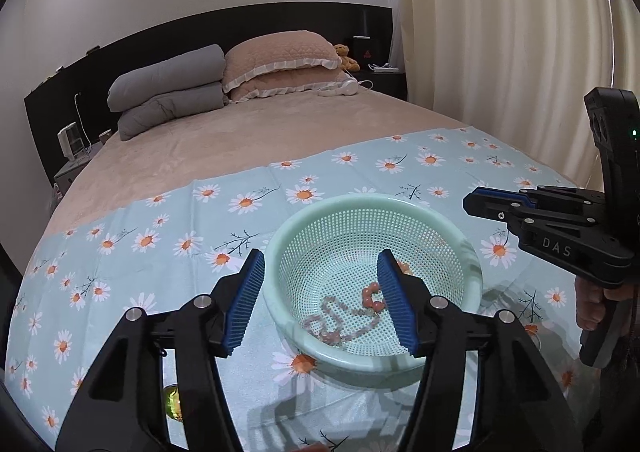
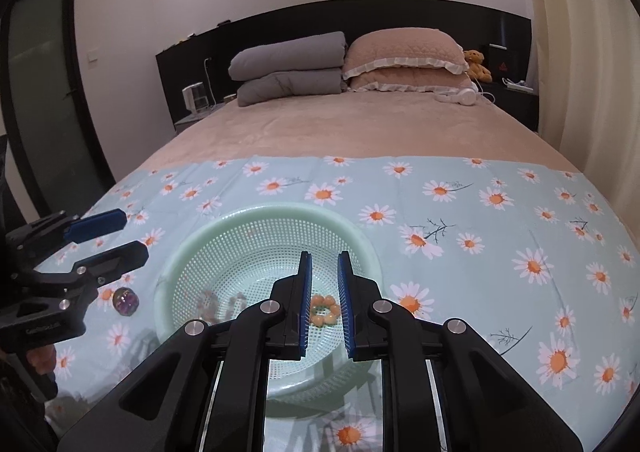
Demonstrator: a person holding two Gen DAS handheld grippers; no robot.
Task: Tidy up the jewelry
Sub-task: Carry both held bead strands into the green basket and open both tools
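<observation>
A pale green perforated basket (image 1: 472,252) (image 2: 172,264) sits on the daisy cloth. Inside lie an orange bead bracelet (image 1: 372,297) (image 2: 324,310) and a pinkish bead necklace (image 1: 336,322) (image 2: 208,304). My left gripper (image 1: 320,304) is open and empty over the basket's near rim. My right gripper (image 2: 325,304) hovers above the basket with its jaws a narrow gap apart, holding nothing; the bracelet shows between them, lying below. In the left wrist view the right gripper (image 1: 474,204) is at the basket's right. A purple bead ball (image 2: 126,302) lies left of the basket.
The blue daisy cloth (image 2: 480,252) covers the foot of a bed (image 1: 240,140). Pillows (image 1: 280,64) and a folded grey duvet (image 1: 168,92) lie at the head. A curtain (image 1: 500,32) hangs on the right. A shiny green-gold object (image 1: 172,402) lies under my left gripper.
</observation>
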